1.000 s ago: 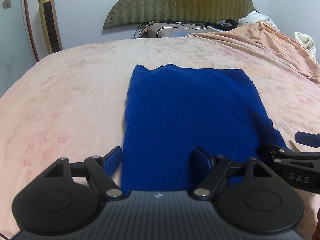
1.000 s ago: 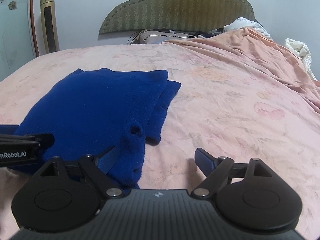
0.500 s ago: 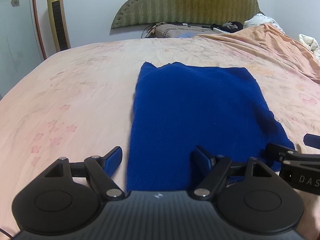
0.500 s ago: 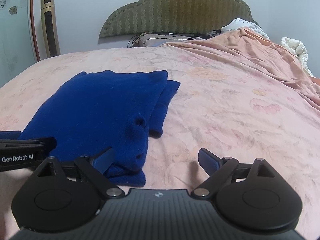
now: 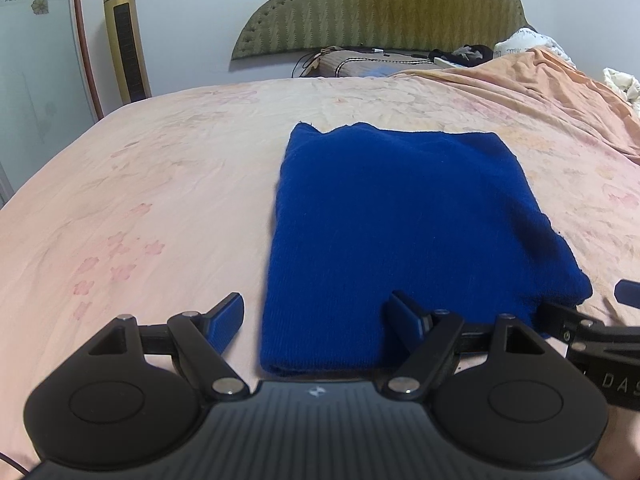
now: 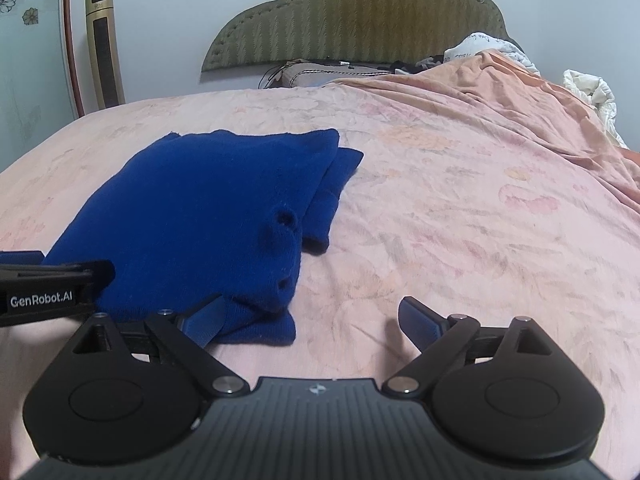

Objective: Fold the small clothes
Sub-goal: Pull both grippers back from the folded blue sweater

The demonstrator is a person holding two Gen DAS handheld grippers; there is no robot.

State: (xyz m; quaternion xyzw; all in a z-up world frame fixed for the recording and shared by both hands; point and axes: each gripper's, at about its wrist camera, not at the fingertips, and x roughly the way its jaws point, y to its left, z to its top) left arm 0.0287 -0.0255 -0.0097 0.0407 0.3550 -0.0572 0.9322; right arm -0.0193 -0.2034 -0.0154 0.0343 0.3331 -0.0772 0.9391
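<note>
A dark blue knit garment [image 5: 400, 232] lies folded into a rectangle on the pink bed sheet [image 5: 160, 184]. It also shows in the right wrist view [image 6: 200, 216], with a folded part sticking out on its right side. My left gripper [image 5: 316, 316] is open and empty, just above the garment's near left corner. My right gripper [image 6: 312, 320] is open and empty at the garment's near right corner. Each gripper shows at the edge of the other's view.
A green padded headboard [image 5: 380, 12] stands at the far end. A gold tower fan [image 5: 124, 40] stands at the far left. An orange blanket [image 6: 520, 92] and bunched white bedding [image 6: 588, 88] lie at the far right.
Both grippers have drawn back and up from the garment. The right gripper's left finger no longer sits under the garment's raised near corner, which has dropped flat.
</note>
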